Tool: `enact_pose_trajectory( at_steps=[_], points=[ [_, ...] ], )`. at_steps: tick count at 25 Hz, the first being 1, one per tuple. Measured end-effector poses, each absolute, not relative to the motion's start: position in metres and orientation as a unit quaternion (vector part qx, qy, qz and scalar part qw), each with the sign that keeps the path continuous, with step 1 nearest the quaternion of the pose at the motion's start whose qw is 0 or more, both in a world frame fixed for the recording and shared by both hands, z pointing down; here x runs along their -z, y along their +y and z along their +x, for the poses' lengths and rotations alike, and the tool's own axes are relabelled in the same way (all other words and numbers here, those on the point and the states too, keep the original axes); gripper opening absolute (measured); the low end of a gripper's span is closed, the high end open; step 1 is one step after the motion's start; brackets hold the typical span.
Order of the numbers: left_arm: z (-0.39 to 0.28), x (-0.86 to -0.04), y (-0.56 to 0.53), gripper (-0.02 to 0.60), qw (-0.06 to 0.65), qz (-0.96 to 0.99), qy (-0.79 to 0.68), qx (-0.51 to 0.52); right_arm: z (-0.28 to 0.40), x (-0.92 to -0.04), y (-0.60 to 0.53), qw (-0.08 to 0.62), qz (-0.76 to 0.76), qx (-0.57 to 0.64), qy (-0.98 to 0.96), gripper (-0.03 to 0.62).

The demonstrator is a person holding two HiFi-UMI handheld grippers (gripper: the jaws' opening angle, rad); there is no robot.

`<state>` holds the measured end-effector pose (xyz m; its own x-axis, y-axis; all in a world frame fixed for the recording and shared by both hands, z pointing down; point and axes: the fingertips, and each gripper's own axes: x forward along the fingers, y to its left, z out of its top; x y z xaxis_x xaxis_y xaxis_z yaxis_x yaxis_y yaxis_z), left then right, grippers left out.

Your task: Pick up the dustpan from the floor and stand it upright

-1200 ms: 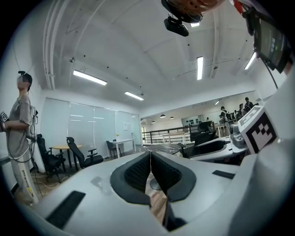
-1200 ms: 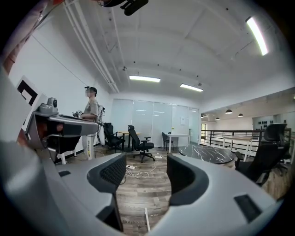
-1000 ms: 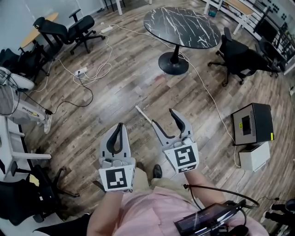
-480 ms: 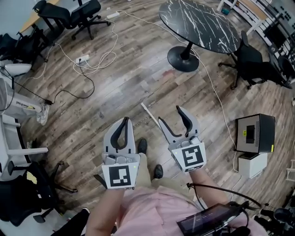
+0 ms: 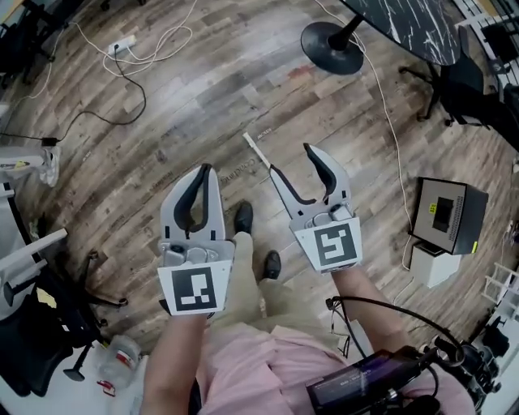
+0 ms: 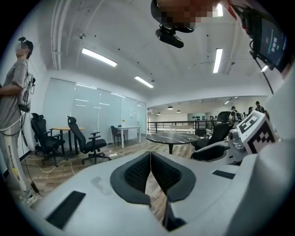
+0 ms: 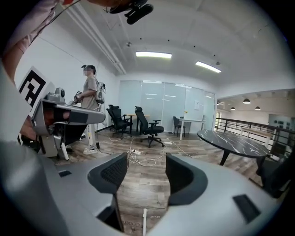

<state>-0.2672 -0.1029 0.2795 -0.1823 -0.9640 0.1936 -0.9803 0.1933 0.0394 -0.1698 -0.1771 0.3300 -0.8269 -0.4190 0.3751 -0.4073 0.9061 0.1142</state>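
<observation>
A thin white handle (image 5: 255,151) lies on the wood floor; it looks like the dustpan's, and the pan itself is hidden under my right gripper. In the right gripper view the handle's end (image 7: 144,222) shows low between the jaws. My right gripper (image 5: 293,162) is held above it, open and holding nothing (image 7: 146,171). To the left and at about the same height, my left gripper (image 5: 203,173) is shut with nothing in it; its pads meet at the tips (image 6: 150,156).
A round black marble table (image 5: 415,24) on a black foot (image 5: 332,37) stands ahead. A black box (image 5: 448,216) and a white box (image 5: 432,264) sit at right. Cables (image 5: 139,55) trail at far left. My shoes (image 5: 243,217) are below the grippers. A person (image 6: 13,115) stands at left.
The view has shifted forward and down, so the table and cables slid up the picture. Both grippers sit higher in view and nearer the white handle. Their jaws have not changed.
</observation>
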Motion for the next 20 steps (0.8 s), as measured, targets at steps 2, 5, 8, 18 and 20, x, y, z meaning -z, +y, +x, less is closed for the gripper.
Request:
enact_pose_trajectory(
  at_steps=[2, 5, 8, 18, 20],
  points=[
    [-0.274, -0.298, -0.110, 0.014, 0.099, 0.632, -0.767, -0.049, -0.178, -0.351, -0.184, 0.207, 0.215, 0.009, -0.954, 0.259],
    [-0.287, -0.325, -0.119, 0.014, 0.111, 0.633, -0.764, -0.052, -0.189, -0.383, -0.193, 0.223, 0.211, 0.004, -0.952, 0.256],
    [-0.297, -0.352, -0.126, 0.012, 0.123, 0.637, -0.759, -0.054, -0.200, -0.416, -0.199, 0.241, 0.205, 0.000, -0.949, 0.253],
    [-0.319, -0.435, -0.149, 0.012, 0.144, 0.647, -0.745, -0.078, -0.225, -0.515, -0.213, 0.290, 0.187, -0.021, -0.938, 0.252],
    [-0.321, -0.451, -0.152, 0.012, 0.148, 0.648, -0.743, -0.080, -0.228, -0.535, -0.216, 0.298, 0.182, -0.022, -0.937, 0.250]
  ],
)
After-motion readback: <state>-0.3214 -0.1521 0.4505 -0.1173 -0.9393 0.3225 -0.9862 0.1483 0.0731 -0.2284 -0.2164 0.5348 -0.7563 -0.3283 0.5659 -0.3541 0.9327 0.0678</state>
